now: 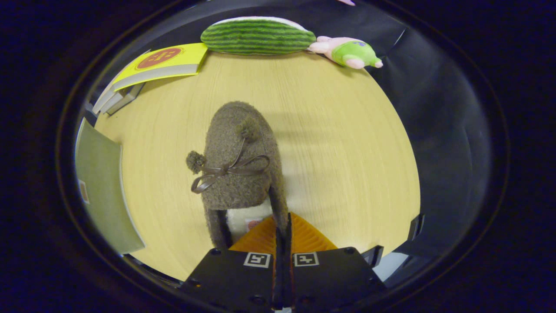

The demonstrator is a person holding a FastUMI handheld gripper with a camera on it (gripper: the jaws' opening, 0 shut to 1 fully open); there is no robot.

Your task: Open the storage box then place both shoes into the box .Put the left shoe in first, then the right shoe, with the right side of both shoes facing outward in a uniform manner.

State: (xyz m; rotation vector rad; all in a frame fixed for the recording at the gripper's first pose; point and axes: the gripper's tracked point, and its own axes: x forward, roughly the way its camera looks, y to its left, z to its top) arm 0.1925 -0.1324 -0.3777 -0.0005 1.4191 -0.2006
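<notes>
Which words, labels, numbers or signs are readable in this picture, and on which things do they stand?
No text can be read.
Yellow book: a round red emblem, too blurred to read.
Shoe, pinched at its collar by the gripper: a small inner label, too small to read.
Green box: a small sticker, too blurred to read.

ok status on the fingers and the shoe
Gripper fingers closed together, pinching the side wall of the brown fuzzy shoe at its opening. Shoe toe points away over the wooden table. Nothing close around the shoe.
</notes>
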